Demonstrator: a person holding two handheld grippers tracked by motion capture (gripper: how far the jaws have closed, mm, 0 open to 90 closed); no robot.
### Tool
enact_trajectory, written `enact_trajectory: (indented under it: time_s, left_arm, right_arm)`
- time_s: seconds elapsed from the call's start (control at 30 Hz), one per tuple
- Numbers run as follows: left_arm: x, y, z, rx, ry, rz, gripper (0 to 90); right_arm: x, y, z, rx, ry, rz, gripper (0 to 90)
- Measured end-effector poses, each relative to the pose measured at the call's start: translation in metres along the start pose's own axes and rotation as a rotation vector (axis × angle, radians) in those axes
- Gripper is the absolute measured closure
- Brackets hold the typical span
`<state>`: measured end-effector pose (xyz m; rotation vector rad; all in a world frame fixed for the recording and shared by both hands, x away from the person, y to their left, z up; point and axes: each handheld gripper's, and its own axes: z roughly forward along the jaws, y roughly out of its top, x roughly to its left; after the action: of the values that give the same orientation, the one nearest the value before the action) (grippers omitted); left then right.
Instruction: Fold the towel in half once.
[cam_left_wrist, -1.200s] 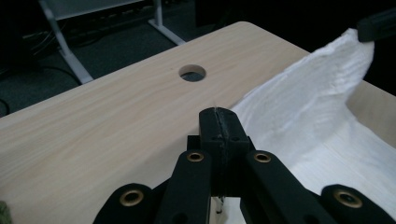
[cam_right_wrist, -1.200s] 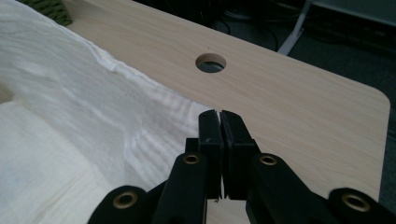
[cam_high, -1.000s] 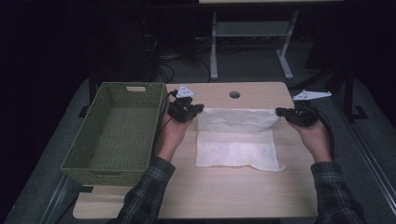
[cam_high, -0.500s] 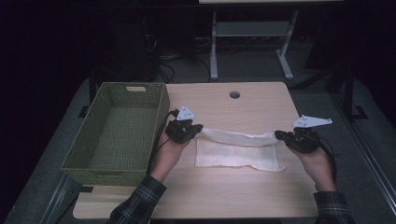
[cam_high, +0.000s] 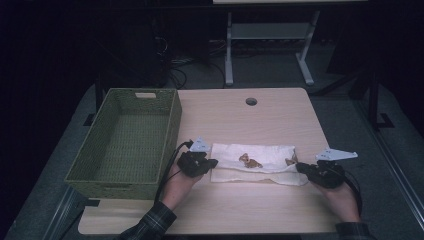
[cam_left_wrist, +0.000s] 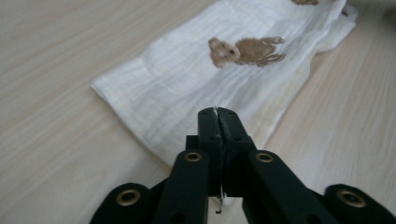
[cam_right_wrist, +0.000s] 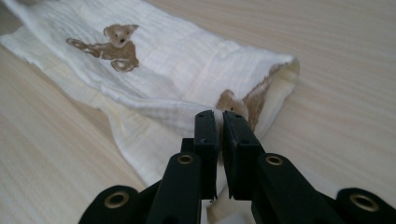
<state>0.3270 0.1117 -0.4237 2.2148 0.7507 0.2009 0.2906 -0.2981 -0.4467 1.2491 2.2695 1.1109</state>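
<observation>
A white muslin cloth with brown bear prints lies folded into a narrow band across the front of the wooden table. My left gripper is at its left end, low over the tabletop. Its jaws are shut on the cloth's edge, and a sliver of fabric shows between the tips of the left gripper. My right gripper is at the right end. In the right gripper view the right gripper pinches the folded corner of the cloth, beside a bear print.
A green woven basket stands empty along the table's left side, its long wall close to my left hand. A round cable hole sits near the far edge. Bare tabletop lies between the cloth and the far edge.
Both hands came toward the near edge and down, carrying the cloth's far edge over onto its near part. The spread square is now a narrow folded band with bear prints showing.
</observation>
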Motion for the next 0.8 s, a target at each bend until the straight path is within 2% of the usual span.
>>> enact_trajectory:
  time_s: [0.07, 0.13, 0.23, 0.33, 0.47, 0.6, 0.8]
  left_arm:
    - [-0.002, -0.005, -0.001, -0.004, -0.025, -0.009, 83.1]
    - [-0.006, -0.009, -0.004, 0.006, -0.02, 0.004, 73.2]
    - [-0.008, -0.01, -0.008, -0.01, -0.022, -0.002, 66.8]
    - [-0.008, -0.006, -0.008, -0.029, -0.011, -0.018, 63.0]
    - [-0.003, 0.001, -0.003, -0.024, 0.019, -0.015, 56.4]
    - [0.008, 0.008, 0.002, -0.036, 0.034, -0.049, 52.2]
    - [0.022, 0.02, 0.009, -0.049, 0.073, -0.062, 48.0]
  right_arm:
    - [0.001, -0.007, -0.002, 0.012, -0.005, 0.015, 81.6]
    - [0.001, -0.012, -0.005, 0.03, -0.012, 0.019, 77.5]
    - [0.001, -0.014, -0.01, 0.017, -0.01, 0.032, 74.6]
    - [0.002, -0.008, -0.012, -0.005, -0.008, 0.027, 73.6]
    - [-0.001, 0.005, -0.005, -0.009, -0.013, 0.019, 73.2]
    - [-0.006, 0.018, 0.003, -0.01, -0.017, 0.015, 72.1]
    - [-0.016, 0.036, 0.012, -0.024, -0.024, 0.019, 71.3]
